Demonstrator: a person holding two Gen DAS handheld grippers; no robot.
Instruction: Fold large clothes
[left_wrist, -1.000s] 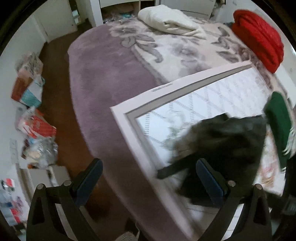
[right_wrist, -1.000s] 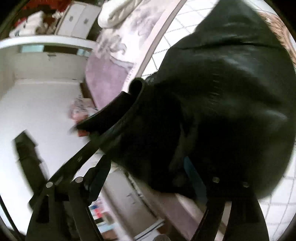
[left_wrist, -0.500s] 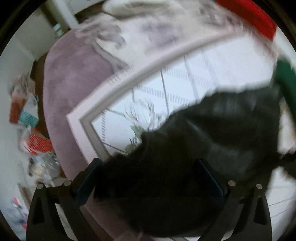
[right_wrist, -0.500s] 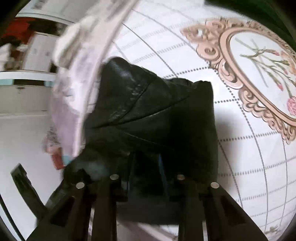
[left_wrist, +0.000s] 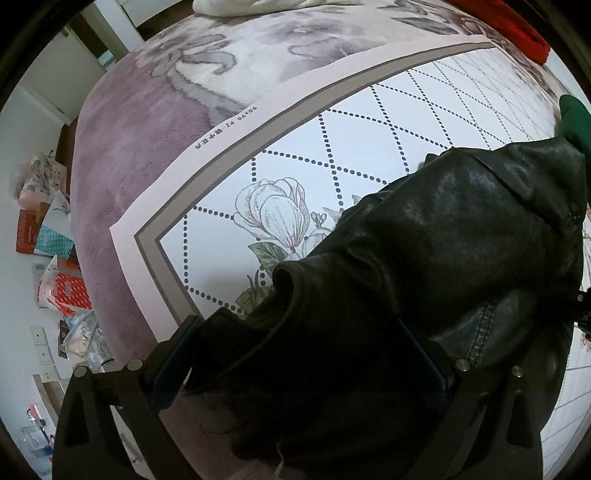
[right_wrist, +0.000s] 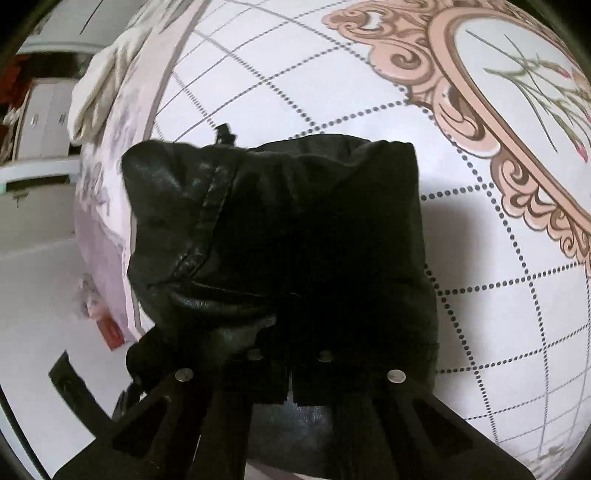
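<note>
A black leather jacket (left_wrist: 443, 258) lies bunched on a white patterned mat (left_wrist: 369, 122) spread over the bed. My left gripper (left_wrist: 295, 354) is open, its blue-padded jaws spread wide around a fold of the jacket near the mat's corner. In the right wrist view the jacket (right_wrist: 280, 236) fills the middle, and my right gripper (right_wrist: 290, 354) is shut on its near edge, the fingertips buried in the leather.
A purple floral blanket (left_wrist: 122, 155) covers the bed under the mat. A red bundle (left_wrist: 517, 33) and a green garment (left_wrist: 576, 118) lie at the far right, a cream cloth (right_wrist: 99, 81) at the bed's far end. Bags clutter the floor (left_wrist: 55, 258) at the left.
The right gripper closed on the jacket and brought it down onto the mat. The left gripper moved in over the jacket, still open.
</note>
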